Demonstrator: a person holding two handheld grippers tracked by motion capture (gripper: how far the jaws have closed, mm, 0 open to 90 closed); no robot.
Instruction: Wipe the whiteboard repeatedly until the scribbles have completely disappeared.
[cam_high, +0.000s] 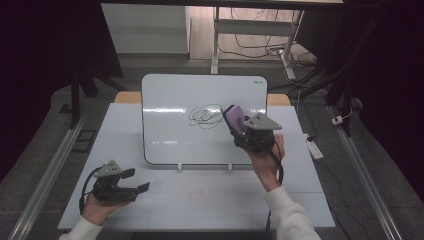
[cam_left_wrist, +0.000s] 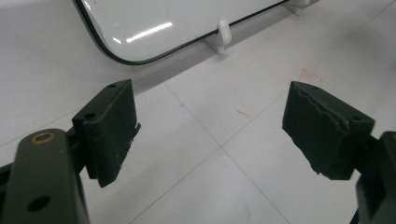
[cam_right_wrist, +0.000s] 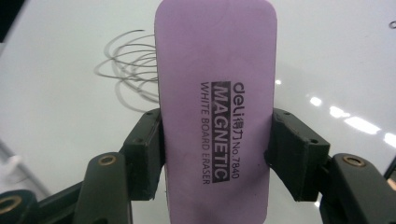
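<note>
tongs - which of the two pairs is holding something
The right tongs, up at the whiteboard, are clamped on a purple eraser beside the scribble. The left tongs gape open over the table.

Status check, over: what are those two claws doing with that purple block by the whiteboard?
Right claw shut on purple eraser, held at the black scribble on the whiteboard. Left claw open, nothing in it, over the table. Nothing in the way.
</note>
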